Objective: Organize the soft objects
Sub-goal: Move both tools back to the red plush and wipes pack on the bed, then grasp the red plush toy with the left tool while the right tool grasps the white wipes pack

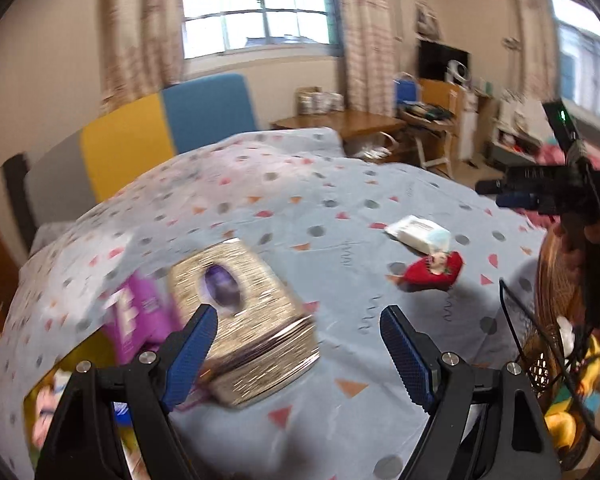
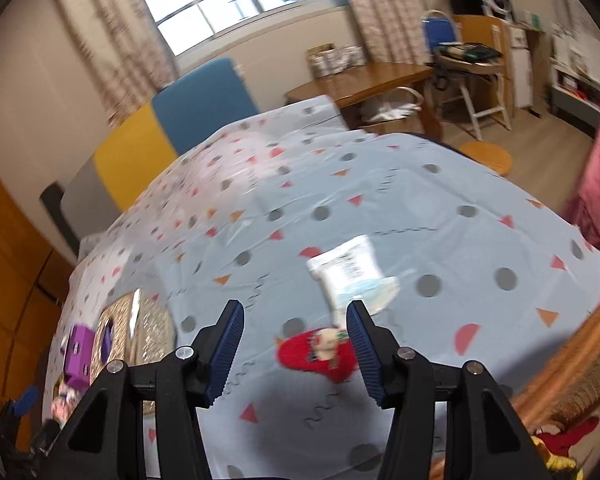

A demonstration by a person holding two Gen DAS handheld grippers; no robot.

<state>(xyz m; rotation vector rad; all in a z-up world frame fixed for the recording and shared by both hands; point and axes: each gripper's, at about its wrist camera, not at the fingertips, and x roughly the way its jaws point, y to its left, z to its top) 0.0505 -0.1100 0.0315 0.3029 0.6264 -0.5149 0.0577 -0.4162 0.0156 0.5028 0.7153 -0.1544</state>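
Both claws, left [image 1: 298, 358] and right [image 2: 296, 354], gape empty over the bed [image 1: 340, 184].
Red soft toy [image 2: 320, 354] sits off-centre; closing now risks pinching sheet or the tissue pack [image 2: 350, 274].

A pale blue bedsheet [image 2: 380, 208] carries grey dots and pink and orange triangles. A red plush toy [image 2: 320, 354], a white wipes pack [image 2: 350, 270], a purple box [image 1: 134, 316].

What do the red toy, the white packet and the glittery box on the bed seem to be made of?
Red toy: apparently soft fabric, matte and fuzzy-edged.
White packet: probably thin plastic film, smooth, with printed text and a crinkled end.
Glittery box: covering unclear through blur, perhaps sequins or metallic weave, given its sparkling gold streaks.
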